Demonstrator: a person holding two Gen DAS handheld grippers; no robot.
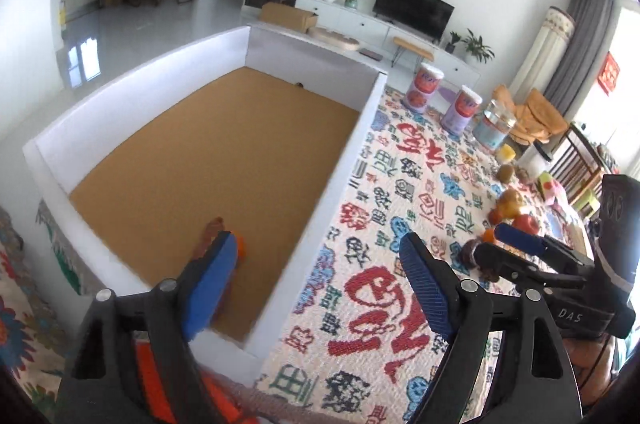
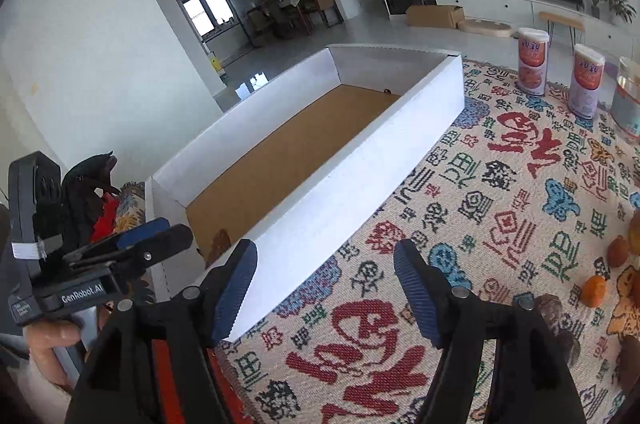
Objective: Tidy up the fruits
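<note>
A shallow white-walled box (image 1: 352, 152) with a brown floor lies on the patterned cloth. At its near end lies a brown and orange fruit (image 1: 218, 226), partly hidden behind my left gripper's left finger; the right wrist view shows this fruit (image 2: 220, 244) too. My left gripper (image 1: 320, 280) stands open over the box's near right wall with nothing between its pads. My right gripper (image 2: 326, 288) is open and empty too, above the cloth beside the box. A pile of loose fruits (image 1: 512, 208) sits on the cloth to the right, with several orange and brown ones (image 2: 594, 290) near my right finger.
Two tall cans (image 1: 426, 86) (image 1: 464, 110) and a glass jar (image 1: 494, 128) stand at the cloth's far side. A hand (image 2: 52, 340) holds the left gripper (image 2: 168, 234) at the left. The right gripper (image 1: 490, 242) reaches in from the right.
</note>
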